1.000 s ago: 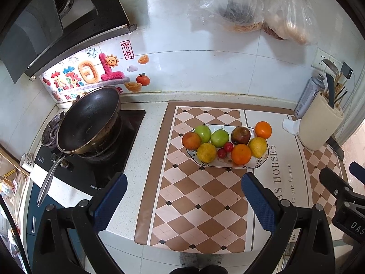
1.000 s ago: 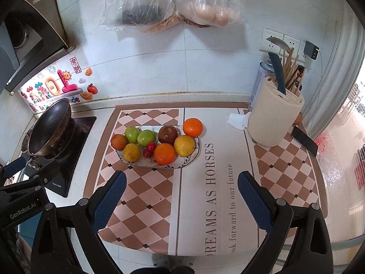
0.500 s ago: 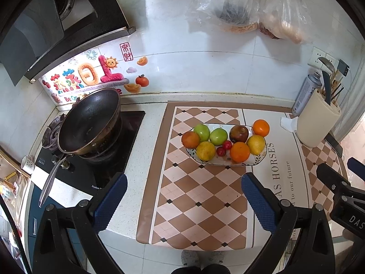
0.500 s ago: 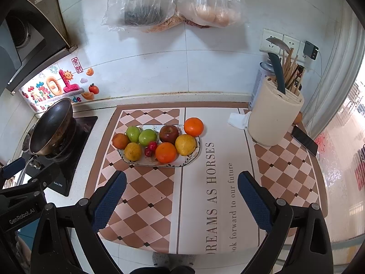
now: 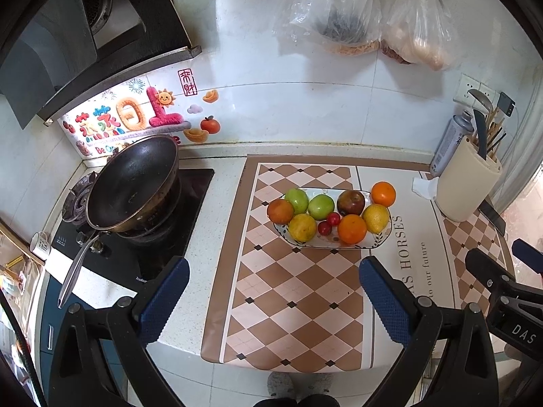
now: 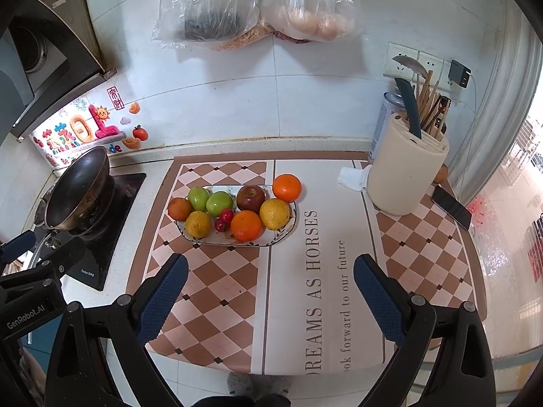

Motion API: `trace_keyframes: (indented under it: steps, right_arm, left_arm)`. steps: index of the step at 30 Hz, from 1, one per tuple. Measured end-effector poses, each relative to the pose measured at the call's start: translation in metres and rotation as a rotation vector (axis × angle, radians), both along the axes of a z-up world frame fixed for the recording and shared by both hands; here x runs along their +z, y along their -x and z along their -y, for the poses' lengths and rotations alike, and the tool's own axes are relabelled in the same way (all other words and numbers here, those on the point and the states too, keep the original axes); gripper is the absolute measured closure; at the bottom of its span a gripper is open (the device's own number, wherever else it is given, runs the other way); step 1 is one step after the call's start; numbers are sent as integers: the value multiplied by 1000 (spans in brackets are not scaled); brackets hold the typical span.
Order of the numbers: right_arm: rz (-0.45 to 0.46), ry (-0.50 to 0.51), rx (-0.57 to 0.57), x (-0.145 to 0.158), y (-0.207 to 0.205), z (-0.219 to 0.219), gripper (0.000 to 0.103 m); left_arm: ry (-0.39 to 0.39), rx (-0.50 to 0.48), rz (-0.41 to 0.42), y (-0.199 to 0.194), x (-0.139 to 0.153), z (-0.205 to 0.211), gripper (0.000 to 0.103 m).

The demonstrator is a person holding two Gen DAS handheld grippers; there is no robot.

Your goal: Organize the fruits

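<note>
A white patterned plate (image 5: pixel 380 241) (image 6: pixel 292 224) on the checkered mat holds several fruits: two green apples (image 5: pixel 320 207) (image 6: pixel 219 203), a dark red apple (image 5: pixel 351 202) (image 6: pixel 250 197), oranges (image 5: pixel 352 229) (image 6: pixel 246 225), yellow citrus (image 5: pixel 375 218) (image 6: pixel 274 213) and two small red fruits (image 5: pixel 328 223) (image 6: pixel 224 219). One orange (image 5: pixel 383 194) (image 6: pixel 286 187) sits at the plate's far right rim. My left gripper (image 5: pixel 271 291) is open and empty, held above the mat before the plate. My right gripper (image 6: pixel 269 288) is open and empty, likewise short of the plate.
A wok (image 5: pixel 134 185) sits on the stove at left. A cream utensil holder (image 6: pixel 405 173) with knives, a spray can (image 5: pixel 449 142), a crumpled tissue (image 6: pixel 353 178) and a phone (image 6: pixel 451 206) stand at right. Plastic bags (image 6: pixel 258 3) hang on the tiled wall.
Both grippers have drawn back slightly from the plate, which looks a little smaller and farther. Nothing on the counter has moved.
</note>
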State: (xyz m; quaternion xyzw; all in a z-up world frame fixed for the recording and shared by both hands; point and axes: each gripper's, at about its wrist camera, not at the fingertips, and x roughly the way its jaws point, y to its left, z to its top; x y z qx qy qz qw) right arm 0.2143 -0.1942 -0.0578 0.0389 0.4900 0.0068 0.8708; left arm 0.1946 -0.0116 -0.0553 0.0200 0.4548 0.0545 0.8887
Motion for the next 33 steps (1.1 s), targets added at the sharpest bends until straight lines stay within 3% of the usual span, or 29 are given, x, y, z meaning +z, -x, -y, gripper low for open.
trace_keyframes:
  steps: [33]
  right_arm:
    - [8,2,3,4,7,0,3]
  left_arm:
    - [6,5,10,4,7,1,1]
